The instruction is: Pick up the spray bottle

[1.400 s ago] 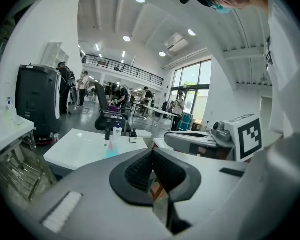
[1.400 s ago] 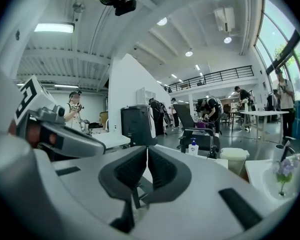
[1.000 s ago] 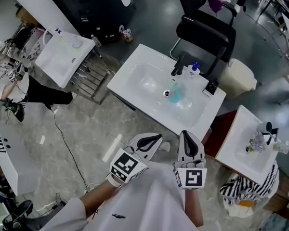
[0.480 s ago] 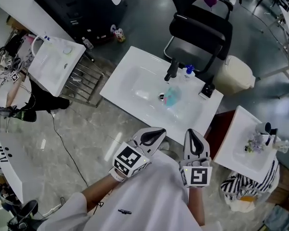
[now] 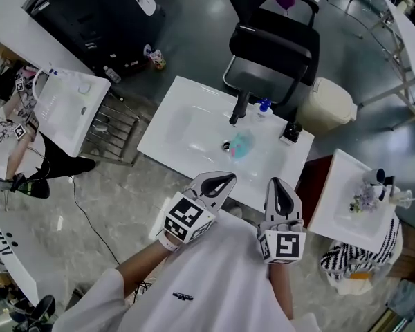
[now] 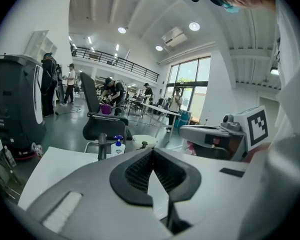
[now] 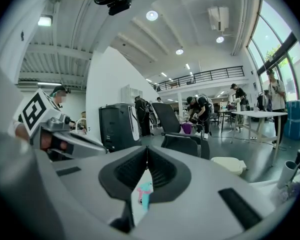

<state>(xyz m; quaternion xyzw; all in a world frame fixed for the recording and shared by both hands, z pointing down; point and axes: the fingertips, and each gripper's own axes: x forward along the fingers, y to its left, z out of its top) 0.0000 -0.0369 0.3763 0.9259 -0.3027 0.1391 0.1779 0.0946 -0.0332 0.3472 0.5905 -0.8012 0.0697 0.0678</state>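
A turquoise spray bottle (image 5: 240,144) lies in the bowl of the white sink (image 5: 180,126), just in front of the black faucet (image 5: 238,108). Beside the faucet stands a white pump bottle with a blue cap (image 5: 263,108). Both grippers hover side by side at the sink's near edge, short of the bottle. My left gripper (image 5: 225,178) is shut, jaws meeting with nothing between them (image 6: 151,151). My right gripper (image 5: 277,184) is shut and empty too (image 7: 147,149). In the right gripper view the spray bottle (image 7: 145,191) shows through the slot under the jaw tips.
A black office chair (image 5: 277,47) stands behind the sink, a cream bin (image 5: 326,106) to its right. A small black object (image 5: 288,131) sits on the sink's right rim. Another white basin (image 5: 346,203) with small items is at right, a third (image 5: 66,106) at left.
Both grippers have moved forward toward the sink, whose near edge now lies just ahead of the jaw tips. Both stay shut and empty.
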